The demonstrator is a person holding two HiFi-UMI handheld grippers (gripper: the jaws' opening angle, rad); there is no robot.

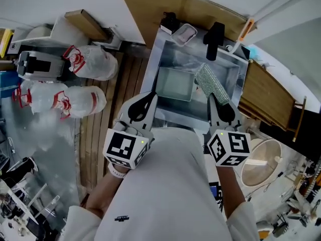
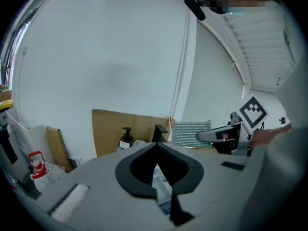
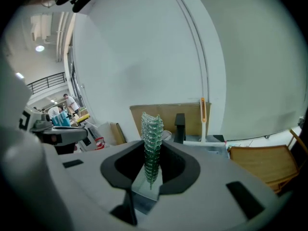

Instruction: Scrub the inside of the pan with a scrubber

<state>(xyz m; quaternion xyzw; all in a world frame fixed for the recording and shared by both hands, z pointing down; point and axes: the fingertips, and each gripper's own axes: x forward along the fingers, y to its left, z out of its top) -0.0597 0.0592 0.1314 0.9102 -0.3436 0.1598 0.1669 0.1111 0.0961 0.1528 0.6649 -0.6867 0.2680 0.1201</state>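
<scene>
A square metal pan [image 1: 174, 84] sits inside the steel sink [image 1: 237, 72]. My left gripper [image 1: 152, 96] is shut with nothing visible between its jaws, its tip at the pan's near left corner; in its own view the jaws of the left gripper [image 2: 156, 147] meet. My right gripper [image 1: 212, 101] is shut on a green mesh scrubber [image 1: 211, 84], which stands up past the jaws over the sink's right side, beside the pan. The scrubber [image 3: 152, 137] fills the gap of the right gripper [image 3: 152, 150]. It also shows as the scrubber [image 2: 191, 133] in the left gripper view.
A black faucet [image 1: 214, 39], a soap bottle [image 1: 169, 20] and a small dish [image 1: 184, 33] line the sink's far edge, with cardboard [image 1: 165, 6] behind. Tied plastic bags [image 1: 93, 62] lie on the wooden slats at left. A pale bowl [image 1: 261, 162] sits at right.
</scene>
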